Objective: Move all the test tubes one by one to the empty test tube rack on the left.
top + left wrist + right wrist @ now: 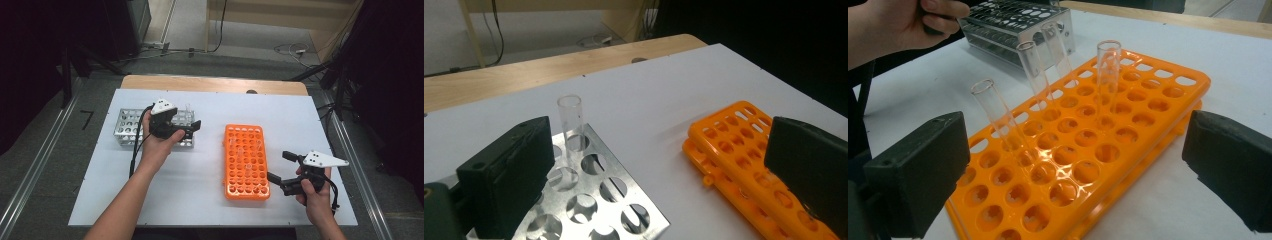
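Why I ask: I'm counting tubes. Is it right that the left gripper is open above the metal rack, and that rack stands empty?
Not quite. The left gripper is open above the metal rack, but the rack isn't empty: one clear test tube stands upright in it, as the left gripper view shows.

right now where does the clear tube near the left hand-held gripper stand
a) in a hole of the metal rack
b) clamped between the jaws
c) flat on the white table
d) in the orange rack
a, the clear tube stands upright in a hole of the metal rack, with the left hand-held gripper open and apart from it.
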`<control>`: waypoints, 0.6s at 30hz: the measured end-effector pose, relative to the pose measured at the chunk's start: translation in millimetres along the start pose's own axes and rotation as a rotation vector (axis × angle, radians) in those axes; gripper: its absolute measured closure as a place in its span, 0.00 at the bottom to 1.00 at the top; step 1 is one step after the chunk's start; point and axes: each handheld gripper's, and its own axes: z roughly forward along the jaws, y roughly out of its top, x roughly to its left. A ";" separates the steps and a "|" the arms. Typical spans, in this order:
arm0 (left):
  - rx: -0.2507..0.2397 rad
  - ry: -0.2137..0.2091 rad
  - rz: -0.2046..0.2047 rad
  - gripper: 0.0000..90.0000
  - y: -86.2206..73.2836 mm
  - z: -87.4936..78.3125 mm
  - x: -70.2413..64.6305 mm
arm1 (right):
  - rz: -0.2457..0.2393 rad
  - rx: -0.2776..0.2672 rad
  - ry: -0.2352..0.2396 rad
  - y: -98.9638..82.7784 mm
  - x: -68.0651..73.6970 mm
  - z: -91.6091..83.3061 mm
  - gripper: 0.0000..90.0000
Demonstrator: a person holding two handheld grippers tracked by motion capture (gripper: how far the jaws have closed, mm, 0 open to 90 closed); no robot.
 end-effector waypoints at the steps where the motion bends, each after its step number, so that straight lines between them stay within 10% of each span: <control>1: 0.000 -0.002 0.008 0.00 -1.5 -2.8 -2.1 | 0.000 0.001 0.001 0.4 0.9 0.6 0.00; 18: -0.042 -0.050 0.057 0.00 -27.5 -46.7 -41.0 | -0.030 0.053 0.076 2.2 16.7 23.3 0.00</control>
